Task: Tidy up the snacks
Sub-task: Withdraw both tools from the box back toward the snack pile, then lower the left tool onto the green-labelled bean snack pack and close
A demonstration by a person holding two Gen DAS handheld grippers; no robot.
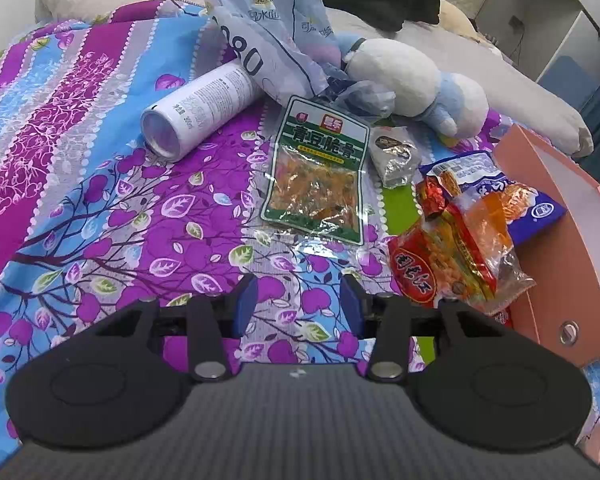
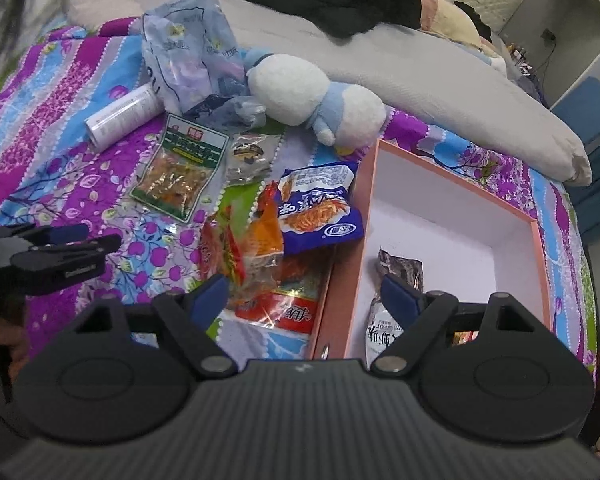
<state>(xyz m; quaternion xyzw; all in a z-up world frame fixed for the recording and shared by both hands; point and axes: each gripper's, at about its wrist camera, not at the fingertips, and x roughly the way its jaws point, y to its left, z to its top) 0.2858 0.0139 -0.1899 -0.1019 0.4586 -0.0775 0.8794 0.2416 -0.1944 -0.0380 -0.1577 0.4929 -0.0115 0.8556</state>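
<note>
floral bedspread (image 1: 100, 208) holds scattered snack packets (image 1: 318, 172) beside a pink box (image 2: 452, 216).

Bed (image 1: 100, 184): floral purple-blue quilt, with a grey pillow (image 2: 440, 92) behind. White shelving unit (image 1: 540, 12) stands at far right. Lighting is even.

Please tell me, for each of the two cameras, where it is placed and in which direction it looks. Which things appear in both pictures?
Left wrist: sits on the left gripper, looking down over the floral bedspread at the green snack packet; its own open fingers show.
Right wrist: sits on the right gripper, looking down over the pink box and the snack pile beside it; its open fingers and the left gripper show.
Shared: green packet, white can, plush toy, blue packet, box.
</note>
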